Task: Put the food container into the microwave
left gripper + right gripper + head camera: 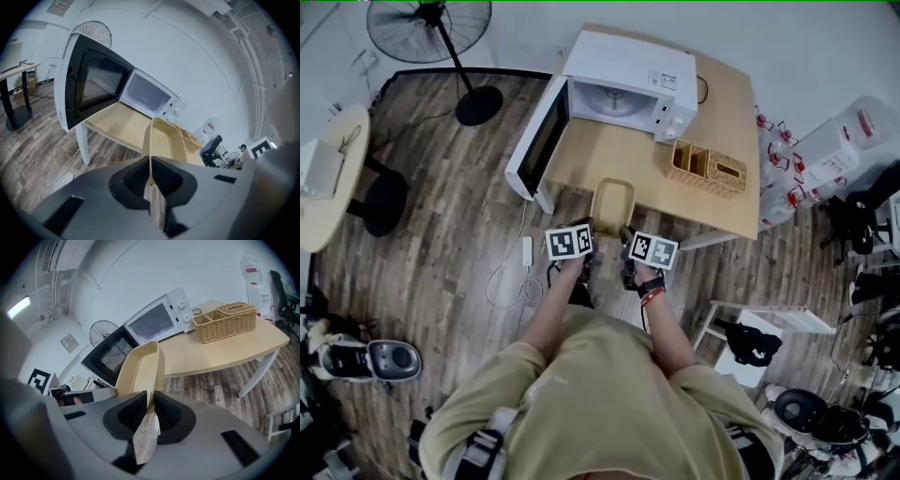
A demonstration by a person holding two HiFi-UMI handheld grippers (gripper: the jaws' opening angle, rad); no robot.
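A beige empty food container (612,206) hangs at the near edge of the wooden table (712,150), held from both sides. My left gripper (587,232) is shut on its left rim (150,145). My right gripper (627,238) is shut on its right rim (157,376). The white microwave (628,86) stands at the table's far left with its door (539,141) swung wide open; its cavity (96,84) shows in the left gripper view. The container (168,140) is short of the microwave, in front of it.
A wicker basket (707,168) sits on the table right of the microwave. A standing fan (431,28) is on the floor at the back left. A cable and power strip (525,253) lie on the floor by the door. Clutter and chairs stand at the right.
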